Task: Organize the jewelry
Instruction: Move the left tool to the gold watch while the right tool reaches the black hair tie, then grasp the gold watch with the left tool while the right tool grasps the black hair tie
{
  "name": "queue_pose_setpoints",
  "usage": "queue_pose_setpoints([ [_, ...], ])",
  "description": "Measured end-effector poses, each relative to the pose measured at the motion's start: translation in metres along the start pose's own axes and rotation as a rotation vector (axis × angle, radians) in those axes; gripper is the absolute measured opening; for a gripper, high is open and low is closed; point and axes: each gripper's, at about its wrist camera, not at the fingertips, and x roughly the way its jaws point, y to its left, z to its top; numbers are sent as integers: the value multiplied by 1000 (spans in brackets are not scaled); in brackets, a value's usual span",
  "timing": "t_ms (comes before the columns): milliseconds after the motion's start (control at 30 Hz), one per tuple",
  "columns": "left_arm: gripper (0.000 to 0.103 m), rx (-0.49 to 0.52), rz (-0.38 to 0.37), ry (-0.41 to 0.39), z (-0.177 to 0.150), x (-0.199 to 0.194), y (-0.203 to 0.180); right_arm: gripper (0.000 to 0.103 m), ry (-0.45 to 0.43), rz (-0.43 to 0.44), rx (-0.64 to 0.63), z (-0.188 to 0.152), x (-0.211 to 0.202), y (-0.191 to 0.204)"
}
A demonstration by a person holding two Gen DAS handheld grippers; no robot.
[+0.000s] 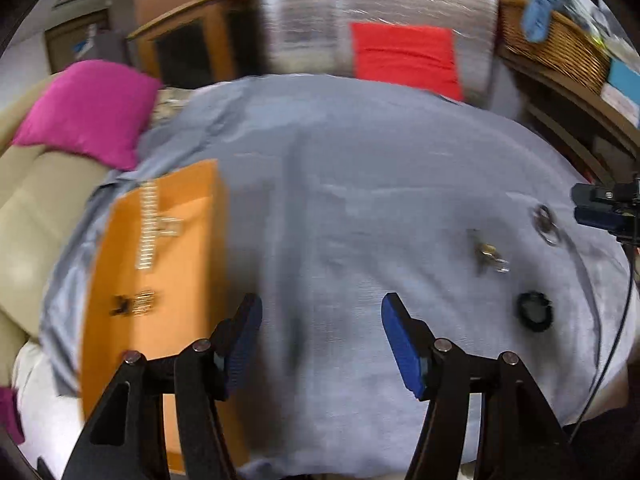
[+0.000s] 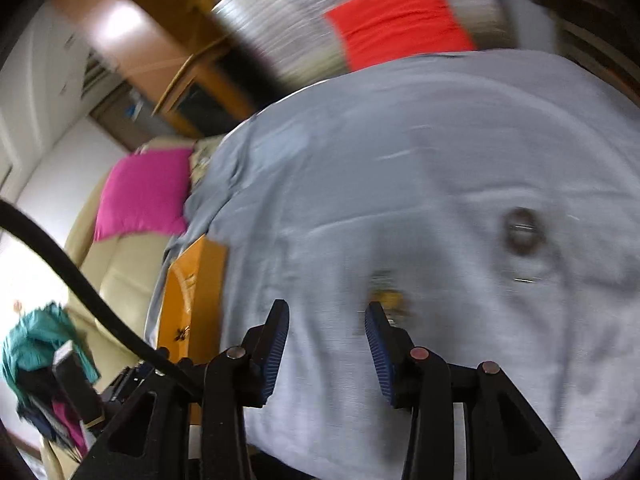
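An orange flat box lies on the grey cloth at the left, with a pale chain and a small dark piece on it. On the cloth at the right lie a silver ring piece, a small gold and silver piece and a black round piece. My left gripper hangs open above the cloth with nothing between its blue pads. My right gripper is open too, empty, above blurred cloth. A yellowish piece and a dark ring lie beyond it. The orange box is to its left.
A pink cushion rests on a beige sofa at the left. A red cushion sits on a grey seat beyond the cloth. A wicker basket stands on shelves at the right. A black cable crosses the right wrist view.
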Motion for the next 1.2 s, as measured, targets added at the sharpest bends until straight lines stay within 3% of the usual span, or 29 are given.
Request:
queue_pose_setpoints([
  [133,63,7,-69,17,8,19,-31,43,-55,-4,99,1,-23,-57],
  [200,63,12,-91,7,16,27,-44,49,-97,-8,161,1,-27,-83],
  [400,63,30,-186,9,33,55,-85,50,-170,12,308,8,-27,-136],
  [567,63,72,-251,36,31,79,-116,50,-163,37,348,20,-9,-156],
  [867,63,101,-283,99,43,114,-134,50,-124,-75,270,52,32,-167],
  [1033,63,57,-361,159,43,129,-134,48,-107,-111,239,62,45,-168],
  [1100,56,46,-382,168,41,132,-134,45,-86,-131,216,64,51,-165],
  [1133,46,46,-383,169,41,133,-133,43,-76,-138,208,63,52,-165],
  [1200,37,45,-387,168,40,136,-132,41,-53,-158,189,63,59,-163],
])
